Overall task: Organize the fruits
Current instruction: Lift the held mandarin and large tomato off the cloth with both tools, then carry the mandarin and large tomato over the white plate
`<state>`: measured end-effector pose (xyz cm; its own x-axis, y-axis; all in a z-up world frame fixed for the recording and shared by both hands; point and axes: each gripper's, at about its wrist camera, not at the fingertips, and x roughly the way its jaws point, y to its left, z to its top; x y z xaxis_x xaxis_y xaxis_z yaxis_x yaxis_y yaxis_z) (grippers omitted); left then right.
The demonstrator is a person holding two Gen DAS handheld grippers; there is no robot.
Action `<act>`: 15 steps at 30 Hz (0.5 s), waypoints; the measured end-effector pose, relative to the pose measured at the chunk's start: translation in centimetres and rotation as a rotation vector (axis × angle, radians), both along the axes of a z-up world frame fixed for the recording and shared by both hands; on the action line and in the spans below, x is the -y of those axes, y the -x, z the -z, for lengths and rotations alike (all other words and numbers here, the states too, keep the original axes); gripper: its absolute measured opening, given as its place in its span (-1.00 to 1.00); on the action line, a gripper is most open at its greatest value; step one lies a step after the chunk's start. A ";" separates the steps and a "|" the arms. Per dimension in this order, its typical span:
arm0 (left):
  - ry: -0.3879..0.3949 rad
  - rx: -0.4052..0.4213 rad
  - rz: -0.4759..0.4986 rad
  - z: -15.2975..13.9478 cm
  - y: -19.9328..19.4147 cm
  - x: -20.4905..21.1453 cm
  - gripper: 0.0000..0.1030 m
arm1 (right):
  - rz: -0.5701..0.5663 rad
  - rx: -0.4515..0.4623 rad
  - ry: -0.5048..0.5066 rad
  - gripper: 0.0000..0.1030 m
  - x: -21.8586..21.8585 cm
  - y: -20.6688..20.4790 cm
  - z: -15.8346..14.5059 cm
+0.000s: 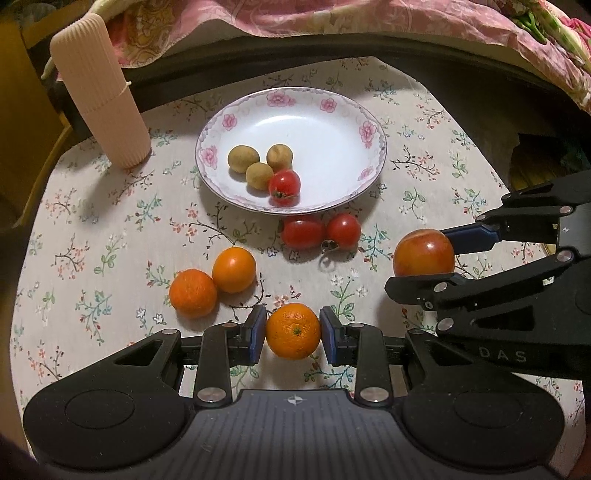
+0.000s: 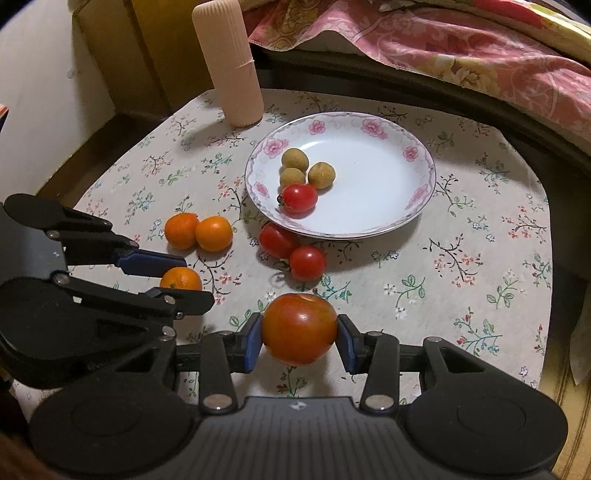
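Observation:
My left gripper (image 1: 293, 330) is shut on a small orange (image 1: 293, 331), its blue pads pressed against both sides. My right gripper (image 2: 300, 334) is shut on a large red-orange tomato (image 2: 299, 328); the left wrist view shows the same tomato (image 1: 423, 257) at the right. A flowered white plate (image 1: 343, 110) holds three brown-green round fruits (image 1: 243, 158) and one small tomato (image 1: 284, 186). Two small tomatoes (image 1: 320, 230) lie just in front of the plate. Two more oranges (image 1: 212, 282) rest touching on the cloth to the left.
A tall ribbed pink cylinder (image 1: 98, 92) stands at the back left of the floral tablecloth (image 1: 110, 206). Pink patterned bedding (image 1: 332, 18) hangs beyond the table's dark far edge. Bare cloth lies to the right of the plate.

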<state>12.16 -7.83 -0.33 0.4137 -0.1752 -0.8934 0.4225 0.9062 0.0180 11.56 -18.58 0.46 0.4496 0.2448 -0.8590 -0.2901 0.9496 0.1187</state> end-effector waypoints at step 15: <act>-0.003 0.047 -0.004 -1.2 -1.5 0.4 -0.26 | 0.030 0.030 -0.001 -0.19 0.5 -1.1 -1.1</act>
